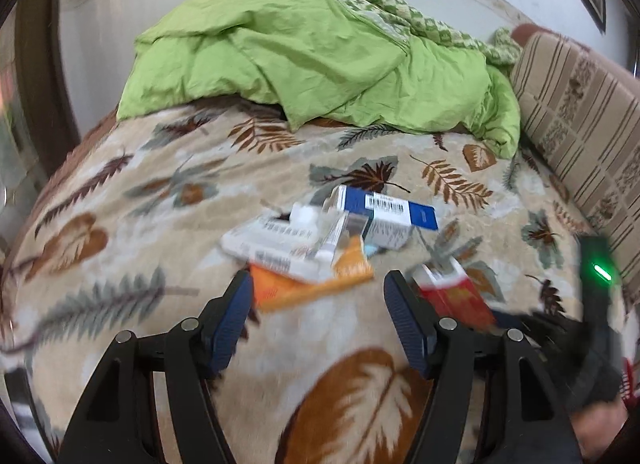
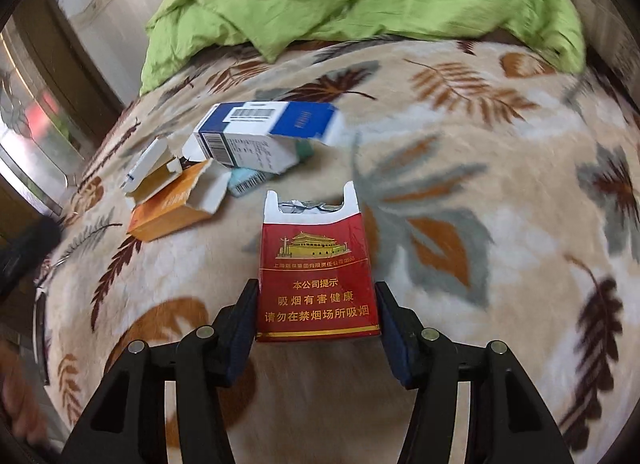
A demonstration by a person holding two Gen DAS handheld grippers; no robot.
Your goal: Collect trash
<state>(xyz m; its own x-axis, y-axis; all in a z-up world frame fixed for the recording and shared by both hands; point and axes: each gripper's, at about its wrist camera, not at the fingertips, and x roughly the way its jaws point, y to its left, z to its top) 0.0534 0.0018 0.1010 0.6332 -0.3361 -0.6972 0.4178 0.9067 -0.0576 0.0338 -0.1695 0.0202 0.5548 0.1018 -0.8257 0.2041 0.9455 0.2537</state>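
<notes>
An opened red cigarette pack [image 2: 316,276] lies on the leaf-print blanket [image 2: 460,192], foil showing at its top. My right gripper [image 2: 316,286] is shut on its lower half, both pads against its sides. Further back left lies a heap of empty cartons: a blue-and-white box [image 2: 264,132], an orange box [image 2: 172,208], a white flap box [image 2: 148,168] and a small teal one [image 2: 248,180]. In the blurred left wrist view my left gripper [image 1: 319,278] stands open over the blanket, nothing between its fingers. The orange box [image 1: 320,288] is just ahead of it, and the red pack [image 1: 452,292] to its right.
A crumpled green quilt [image 1: 320,56] covers the far end of the bed. A striped cushion [image 1: 580,136] lines the right side. A pale wall [image 1: 120,4] and a dark door frame [image 1: 40,104] stand behind and left. The right tool's body with a green light [image 1: 598,276] shows at right.
</notes>
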